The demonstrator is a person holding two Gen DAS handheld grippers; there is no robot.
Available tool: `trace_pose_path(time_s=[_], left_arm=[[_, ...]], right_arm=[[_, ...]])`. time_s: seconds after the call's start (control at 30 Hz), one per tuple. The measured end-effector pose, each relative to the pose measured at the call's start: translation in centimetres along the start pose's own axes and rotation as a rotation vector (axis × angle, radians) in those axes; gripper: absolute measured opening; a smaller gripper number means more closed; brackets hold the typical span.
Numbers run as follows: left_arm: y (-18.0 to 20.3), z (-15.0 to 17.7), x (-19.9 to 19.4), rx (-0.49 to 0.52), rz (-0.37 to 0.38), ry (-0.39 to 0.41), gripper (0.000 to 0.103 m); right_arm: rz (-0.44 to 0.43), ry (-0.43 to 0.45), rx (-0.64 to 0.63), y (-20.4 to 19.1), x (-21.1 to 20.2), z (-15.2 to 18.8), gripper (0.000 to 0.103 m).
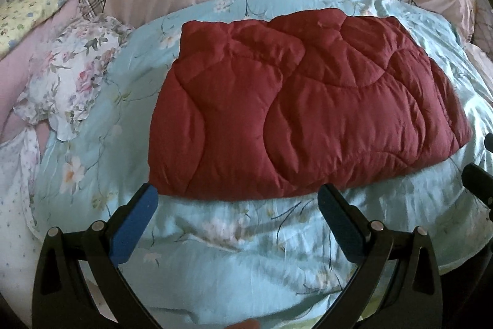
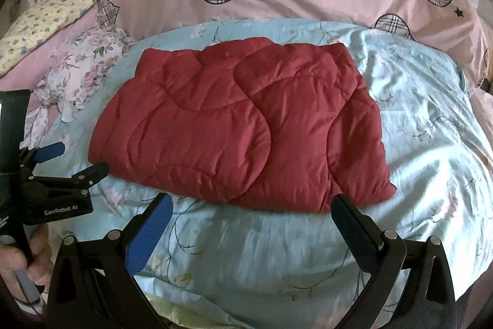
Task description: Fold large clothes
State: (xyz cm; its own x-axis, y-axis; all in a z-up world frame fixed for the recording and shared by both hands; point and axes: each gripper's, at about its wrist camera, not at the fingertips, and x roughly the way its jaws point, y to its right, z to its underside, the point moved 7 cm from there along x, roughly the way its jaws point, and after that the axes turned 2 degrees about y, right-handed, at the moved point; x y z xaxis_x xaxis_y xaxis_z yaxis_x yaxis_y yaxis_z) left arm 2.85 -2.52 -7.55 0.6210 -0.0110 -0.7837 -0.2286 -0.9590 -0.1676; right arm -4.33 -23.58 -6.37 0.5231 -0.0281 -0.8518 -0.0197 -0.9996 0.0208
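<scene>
left wrist view: the left gripper [image 1: 237, 199], fingers spread wide and holding nothing, hovers just beside the near edge of the red quilted garment [image 1: 302, 113], which lies folded into a compact slab on the pale blue floral sheet [image 1: 246, 252], probably so the hem sits between the fingers for a further fold.

right wrist view: the right gripper [image 2: 252, 211], likewise spread and empty, faces the same near edge; the left gripper is at left, clear of the garment.
</scene>
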Motion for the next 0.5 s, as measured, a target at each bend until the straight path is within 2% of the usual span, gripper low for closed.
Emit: trace_pose_path(time_s=[0.2, 0.5], left_arm=[[0.3, -0.8, 1.1, -0.003, 0.004, -0.006, 0.103], [0.2, -2.0, 1.8, -0.018, 0.015, 0.002, 0.103]], right_arm=[[-0.007, -0.030, 0.020, 0.2, 1.5, -0.1, 0.103], [0.001, -0.029, 0.016, 0.1, 2.3, -1.1, 0.103]])
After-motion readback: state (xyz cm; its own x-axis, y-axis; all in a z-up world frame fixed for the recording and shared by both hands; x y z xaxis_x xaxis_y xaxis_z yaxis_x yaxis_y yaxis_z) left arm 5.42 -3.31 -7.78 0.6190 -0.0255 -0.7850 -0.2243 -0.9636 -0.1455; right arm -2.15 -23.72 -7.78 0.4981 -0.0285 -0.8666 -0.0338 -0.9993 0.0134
